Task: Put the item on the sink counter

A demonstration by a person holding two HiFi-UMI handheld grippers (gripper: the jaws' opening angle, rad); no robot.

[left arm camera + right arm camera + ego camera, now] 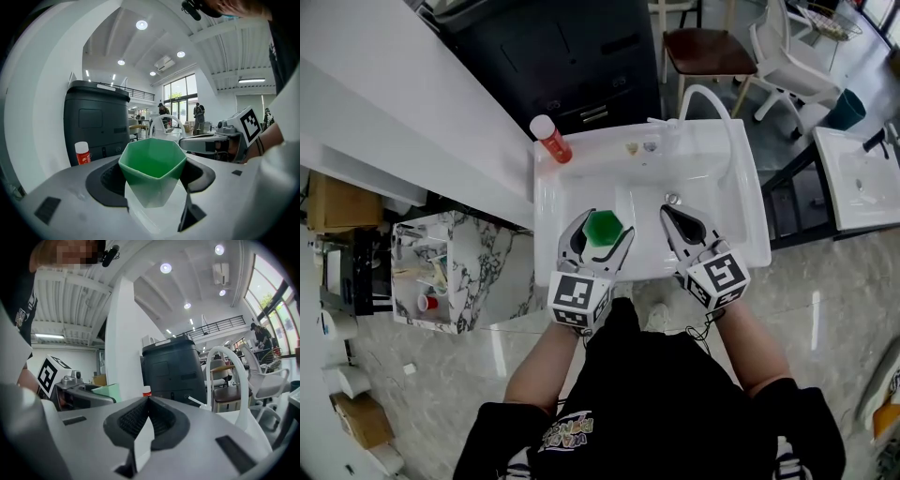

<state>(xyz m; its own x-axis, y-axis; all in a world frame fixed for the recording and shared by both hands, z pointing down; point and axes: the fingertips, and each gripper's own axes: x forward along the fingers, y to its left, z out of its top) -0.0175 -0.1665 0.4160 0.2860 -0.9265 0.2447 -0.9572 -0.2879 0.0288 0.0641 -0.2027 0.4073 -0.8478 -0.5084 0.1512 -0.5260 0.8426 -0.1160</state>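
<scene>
If released now, green cup (pixel 152 164) is dropped into sink (pixel 553 202) beneath jaws.
Clamped by left gripper (pixel 602 230); right gripper (pixel 673 220) jaws closed, empty.

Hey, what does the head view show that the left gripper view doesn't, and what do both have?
Only the head view: the drain and a marble shelf unit beside the sink. Only the left gripper view: ceiling lights and distant people by windows. Both: the green cup held by the left gripper, the red bottle, the right gripper.
</scene>
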